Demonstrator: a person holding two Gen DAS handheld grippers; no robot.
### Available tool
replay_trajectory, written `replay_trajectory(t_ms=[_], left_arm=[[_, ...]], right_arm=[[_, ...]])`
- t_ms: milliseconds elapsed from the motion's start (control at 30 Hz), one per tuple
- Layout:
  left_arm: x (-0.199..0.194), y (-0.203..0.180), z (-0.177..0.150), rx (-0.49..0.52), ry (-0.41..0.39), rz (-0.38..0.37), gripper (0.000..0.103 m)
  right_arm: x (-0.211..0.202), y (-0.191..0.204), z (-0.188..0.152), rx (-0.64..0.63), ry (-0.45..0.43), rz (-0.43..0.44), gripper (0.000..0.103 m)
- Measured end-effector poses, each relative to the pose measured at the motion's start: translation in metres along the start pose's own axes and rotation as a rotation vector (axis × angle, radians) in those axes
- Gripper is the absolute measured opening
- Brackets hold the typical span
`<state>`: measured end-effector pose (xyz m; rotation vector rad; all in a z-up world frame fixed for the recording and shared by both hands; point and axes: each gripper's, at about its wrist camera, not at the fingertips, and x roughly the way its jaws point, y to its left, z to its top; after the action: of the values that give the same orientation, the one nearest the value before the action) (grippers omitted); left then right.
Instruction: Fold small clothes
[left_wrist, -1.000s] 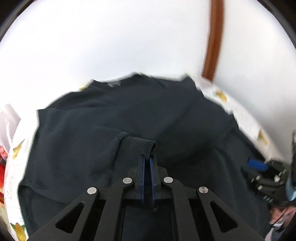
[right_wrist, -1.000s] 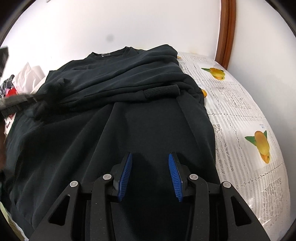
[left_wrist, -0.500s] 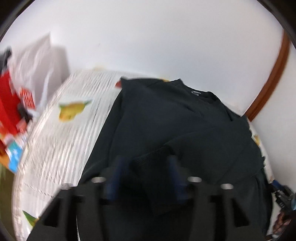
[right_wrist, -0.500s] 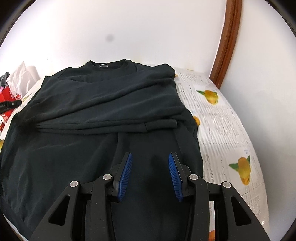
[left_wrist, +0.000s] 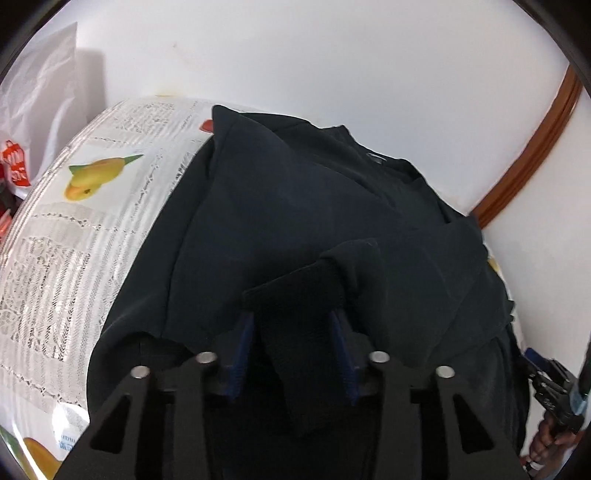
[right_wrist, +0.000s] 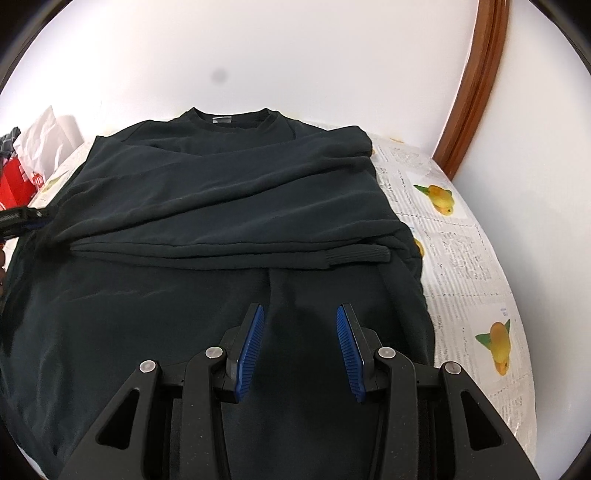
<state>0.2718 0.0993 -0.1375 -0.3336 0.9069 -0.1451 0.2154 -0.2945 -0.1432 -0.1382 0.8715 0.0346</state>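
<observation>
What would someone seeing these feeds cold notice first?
The dark sweatshirt dominates, spread over the fruit-print tablecloth, sleeves folded across its chest. In the left wrist view the ribbed cuff stands between the left gripper, whose jaws have just been closing. The right gripper hovers open over the hem half.

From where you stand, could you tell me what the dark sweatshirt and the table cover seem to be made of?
Sweatshirt: probably soft matte knit, judging by its limp folds and ribbed cuff. Table cover: likely glossy plastic, printed with lace and fruit.
</observation>
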Motion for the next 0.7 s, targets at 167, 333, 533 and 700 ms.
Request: replay_trajectory(t_ms=[167,333,533,700], left_arm=[[-0.029,-0.011,0.007,0.034,-0.088,-0.017,0.007],[-0.054,-0.01,0.039,0.027,-0.178,0.017,0.007],[-0.018,0.0,0.053,0.053,-0.094,0.178,0.007],[0.001,0.008,0.039,0.054,-0.051,0.235,0.008]], right_arm=[[-0.002,0.003,0.013,0.003,-0.033,0.005,0.041],[0.002,-0.006,0.041,0.032,-0.101,-0.027,0.042],[0.032,-0.039,0.061,0.154,-0.114,-0.041,0.047],[0.08,-0.063,0.054,0.202,0.004,-0.093,0.047]])
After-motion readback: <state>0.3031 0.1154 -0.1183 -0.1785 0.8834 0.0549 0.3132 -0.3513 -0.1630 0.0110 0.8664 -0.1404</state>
